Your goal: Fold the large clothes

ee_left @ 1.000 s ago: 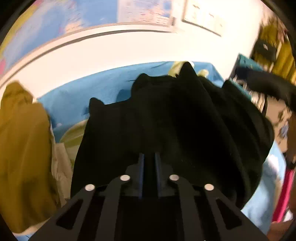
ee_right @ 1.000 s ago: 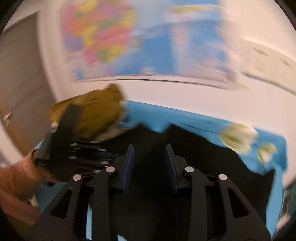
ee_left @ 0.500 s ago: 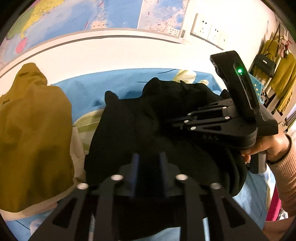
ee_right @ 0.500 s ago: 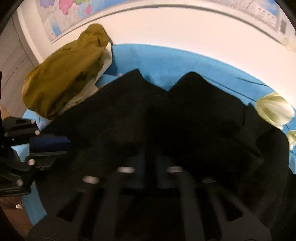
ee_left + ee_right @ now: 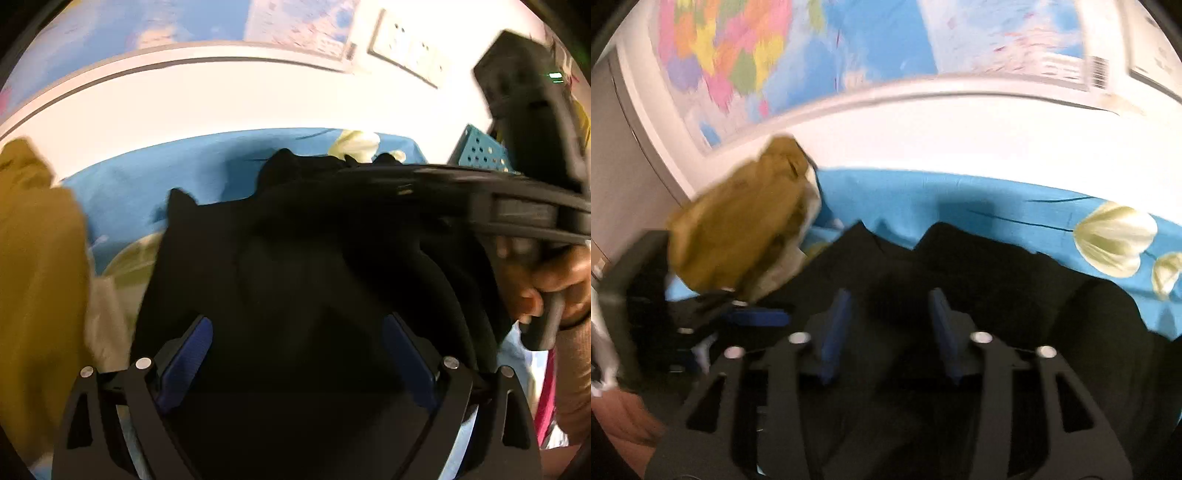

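My left claw [image 5: 295, 354] stands wide apart, its jaws having just been opening; the black garment [image 5: 303, 266] lies beneath and between the blue pads [image 5: 188, 350], but they do not press on it. My right claw [image 5: 886, 325] is half apart, jaws also just opening, and the black garment [image 5: 997, 280] bunches under the gap with no pinch I can see.

The garment is heaped on a blue sheet with pale tulip prints [image 5: 960, 192], filling the middle and lower part of both views. From the right wrist view, an olive-yellow garment [image 5: 746, 218] sits at ten o'clock of the black one, touching its edge; from the left wrist view the same olive-yellow pile [image 5: 37, 258] is at nine o'clock.

In the left wrist view my right claw's body crosses at two o'clock, blurred, with my right hand [image 5: 546, 280] on its grip. A world map [image 5: 812, 55] hangs on the white wall behind, and a wall socket panel [image 5: 406, 51] shows at one o'clock.
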The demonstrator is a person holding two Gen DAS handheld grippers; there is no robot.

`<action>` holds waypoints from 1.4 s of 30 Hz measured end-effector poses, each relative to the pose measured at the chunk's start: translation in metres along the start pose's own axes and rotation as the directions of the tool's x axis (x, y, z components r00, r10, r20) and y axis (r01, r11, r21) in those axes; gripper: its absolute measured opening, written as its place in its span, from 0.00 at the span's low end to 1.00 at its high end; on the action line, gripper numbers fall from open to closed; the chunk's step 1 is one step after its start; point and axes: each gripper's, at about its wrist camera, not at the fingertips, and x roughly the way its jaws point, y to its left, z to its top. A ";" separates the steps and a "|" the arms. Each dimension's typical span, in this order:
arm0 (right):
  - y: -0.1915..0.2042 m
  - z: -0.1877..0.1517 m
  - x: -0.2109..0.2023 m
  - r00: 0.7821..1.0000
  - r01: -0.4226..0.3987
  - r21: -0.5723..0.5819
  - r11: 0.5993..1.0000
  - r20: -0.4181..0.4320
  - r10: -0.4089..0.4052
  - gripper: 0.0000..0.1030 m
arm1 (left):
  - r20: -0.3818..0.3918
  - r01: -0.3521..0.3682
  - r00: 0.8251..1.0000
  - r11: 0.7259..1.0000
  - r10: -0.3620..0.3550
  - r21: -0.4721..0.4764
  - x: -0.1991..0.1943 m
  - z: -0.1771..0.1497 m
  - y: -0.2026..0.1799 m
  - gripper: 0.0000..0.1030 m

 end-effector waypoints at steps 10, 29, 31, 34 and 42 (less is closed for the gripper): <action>0.002 -0.005 0.015 0.996 0.052 -0.082 0.995 -0.072 -0.058 0.65 | 0.029 0.045 0.999 0.996 -0.043 -0.073 -0.008 0.005 0.012 0.04; 0.030 0.005 -0.002 0.980 0.200 -0.270 0.942 0.060 -0.191 0.08 | 0.096 0.129 0.988 0.988 -0.121 -0.082 -0.035 -0.013 0.017 0.45; 0.031 0.007 0.001 0.984 0.179 -0.275 0.945 0.050 -0.172 0.04 | 0.092 0.134 0.988 0.987 -0.126 -0.084 -0.033 -0.012 0.016 0.57; 0.030 0.009 0.007 0.989 0.148 -0.259 0.955 0.049 -0.140 0.04 | 0.057 0.114 0.992 0.990 -0.110 -0.087 -0.022 -0.009 0.014 0.59; 0.049 0.049 0.018 0.988 0.038 -0.239 0.970 0.153 -0.001 0.03 | 0.180 -0.028 0.983 0.996 0.043 -0.085 -0.052 -0.002 0.015 0.58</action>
